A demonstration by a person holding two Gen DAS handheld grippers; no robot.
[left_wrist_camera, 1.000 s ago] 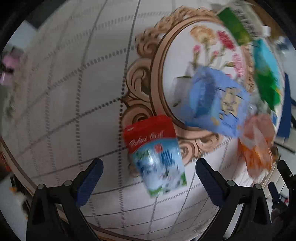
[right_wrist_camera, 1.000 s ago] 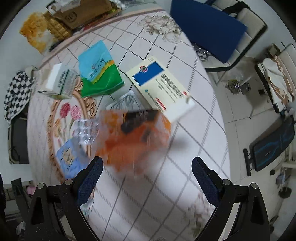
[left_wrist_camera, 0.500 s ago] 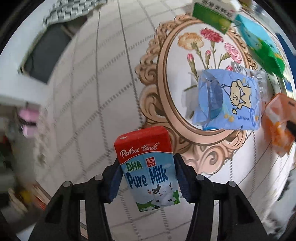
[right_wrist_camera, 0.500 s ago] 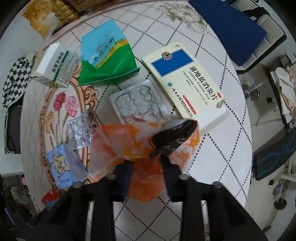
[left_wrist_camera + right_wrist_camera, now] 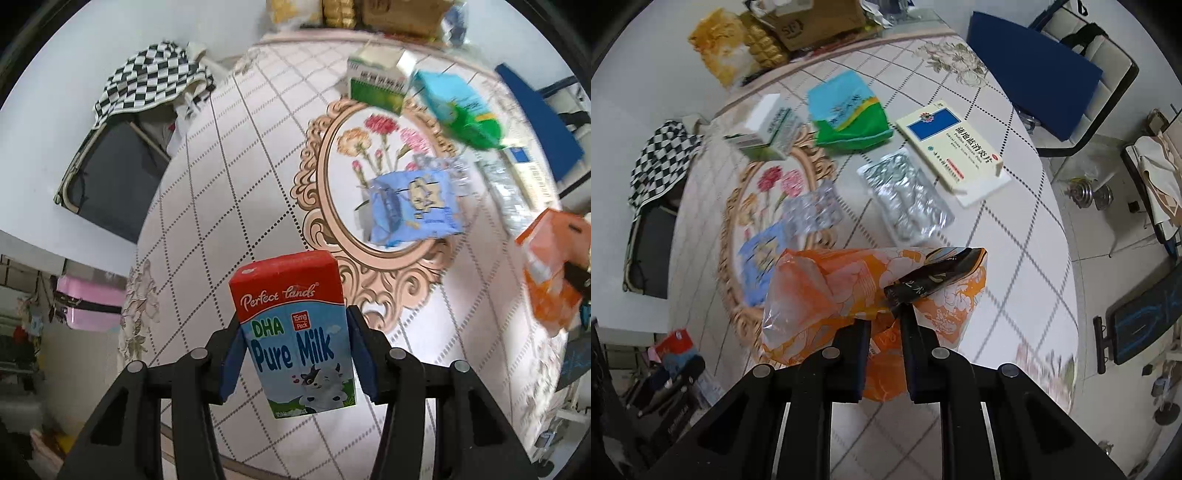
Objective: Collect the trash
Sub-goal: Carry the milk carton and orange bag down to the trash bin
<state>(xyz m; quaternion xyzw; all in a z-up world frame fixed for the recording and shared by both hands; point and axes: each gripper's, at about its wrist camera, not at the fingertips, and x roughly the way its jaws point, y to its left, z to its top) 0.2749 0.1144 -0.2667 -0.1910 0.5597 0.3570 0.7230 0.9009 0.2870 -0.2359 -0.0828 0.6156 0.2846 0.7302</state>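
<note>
Quick count of the trash: one milk carton (image 5: 295, 339) at 6 o'clock in the left view, one orange wrapper (image 5: 871, 291) at 6 in the right view. Then one blue packet (image 5: 413, 206), one green-and-blue bag (image 5: 847, 110) at 12, two foil blister packs (image 5: 905, 195) (image 5: 812, 212) mid-table, and two boxes: a green-white one (image 5: 768, 129) at 10, a flat cream one (image 5: 951, 147) at 1.

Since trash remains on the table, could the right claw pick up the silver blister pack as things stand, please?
Probably not yet: the right claw is shut on the orange wrapper. The silver blister pack itself lies uncovered just beyond.
</note>
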